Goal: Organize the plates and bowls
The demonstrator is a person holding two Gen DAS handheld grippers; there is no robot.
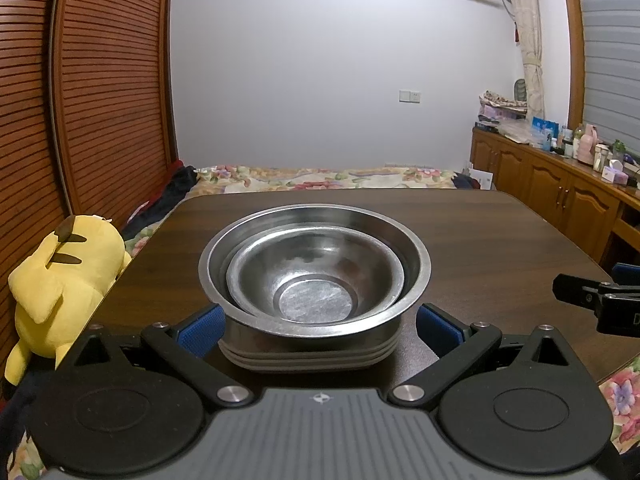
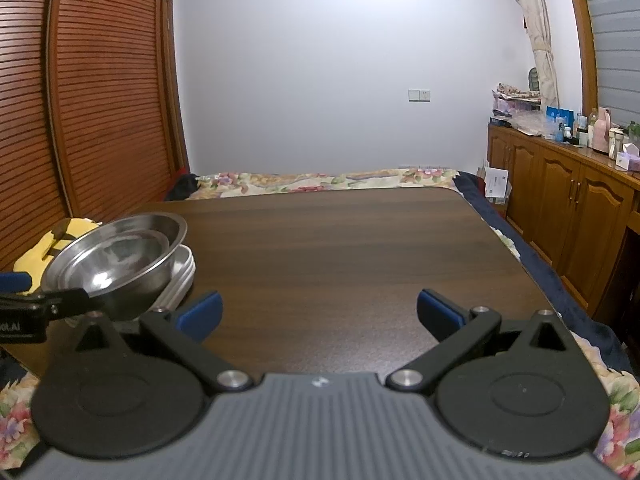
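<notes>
Far left, a yellow plush toy (image 1: 60,276) sits off the table edge, its lower part hidden behind the left gripper (image 1: 319,326) body; in the right wrist view only a sliver of it shows behind the bowls. Left gripper jaws are wide apart, blue pads either side of the dish stack, not touching it as far as I can tell. Stack sits near the left front of the dark wood table (image 1: 500,248): large steel bowl (image 1: 416,256) with a smaller steel bowl (image 1: 316,280) nested inside, shifted toward the near-left wall. Small bowl is empty, just smudges on the flat bottom. Under the bowls, a pile of grey plates (image 1: 312,356); only edges show, roughly three, count unclear. From the right wrist view the bowls look tilted on the plates, part blocked by the left gripper's finger. Right gripper (image 2: 319,312) is also spread wide, over bare table, well clear of the stack. Far right, a wooden cabinet (image 2: 560,220) with small bottles and boxes on top, too small to identify.
</notes>
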